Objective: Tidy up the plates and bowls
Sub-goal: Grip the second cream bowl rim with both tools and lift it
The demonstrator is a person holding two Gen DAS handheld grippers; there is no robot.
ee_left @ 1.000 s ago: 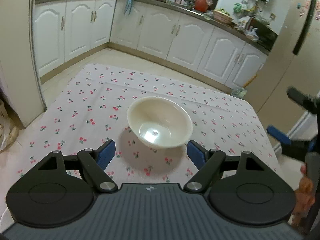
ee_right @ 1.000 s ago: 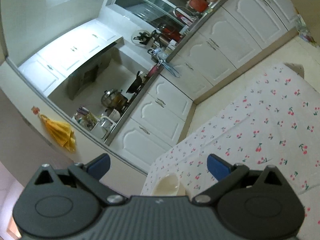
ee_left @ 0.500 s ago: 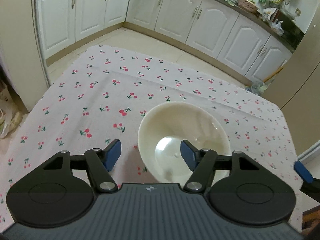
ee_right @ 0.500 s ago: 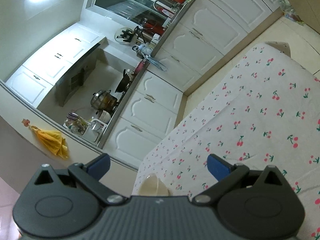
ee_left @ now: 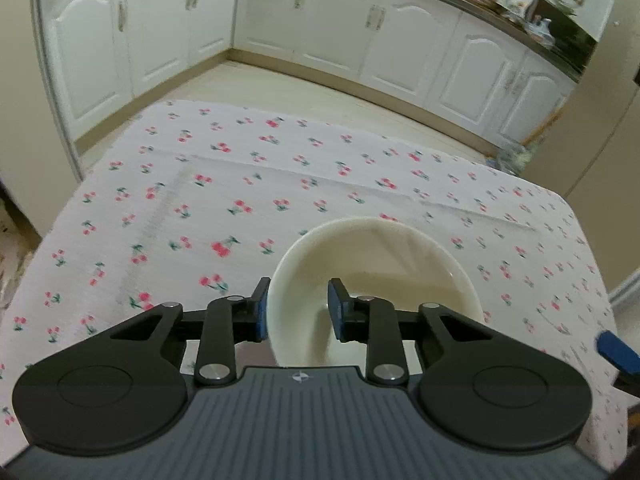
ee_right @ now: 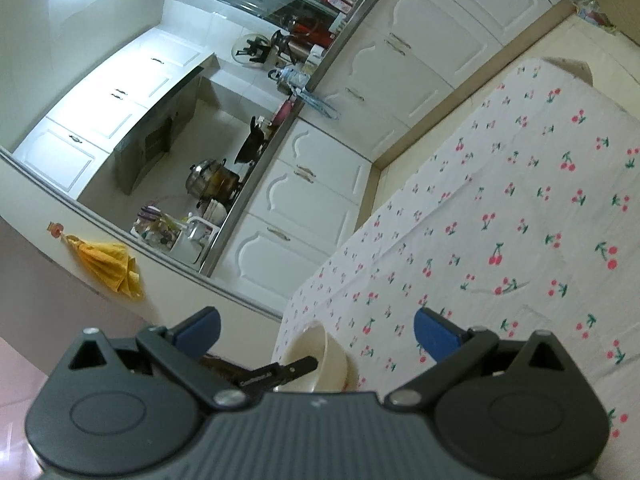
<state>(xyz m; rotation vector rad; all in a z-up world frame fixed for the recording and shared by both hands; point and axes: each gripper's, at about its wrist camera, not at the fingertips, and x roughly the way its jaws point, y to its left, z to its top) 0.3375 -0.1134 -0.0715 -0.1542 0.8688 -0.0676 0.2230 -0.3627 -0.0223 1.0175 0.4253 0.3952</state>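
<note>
Straddling the near-left rim of a glossy cream-coloured round bowl (ee_left: 376,276), your left gripper (ee_left: 298,308) is closing its two blue-padded fingers around the bowl's wall: one pad is sitting outside the rim, the other inside the hollow. The pads are standing a narrow gap apart, and the outer one is looking pressed to the wall, though you cannot tell from the left wrist view whether the inner pad is touching.

That bowl is sitting on a white tablecloth printed with small red cherries (ee_left: 240,184), towards the cloth's near right part.

Your right gripper (ee_right: 316,330) is hovering with its blue fingers spread wide apart and gripping nothing. In its view the bowl (ee_right: 308,354) is showing low between those fingers, at the edge of the cherry cloth, with a black finger of the left gripper lying across its rim.

Beyond the bowl, white panelled kitchen cabinets (ee_left: 340,28) are running along the far side of the floor. A yellow cloth (ee_right: 110,266) is hanging on the wall, far left of the bowl.
</note>
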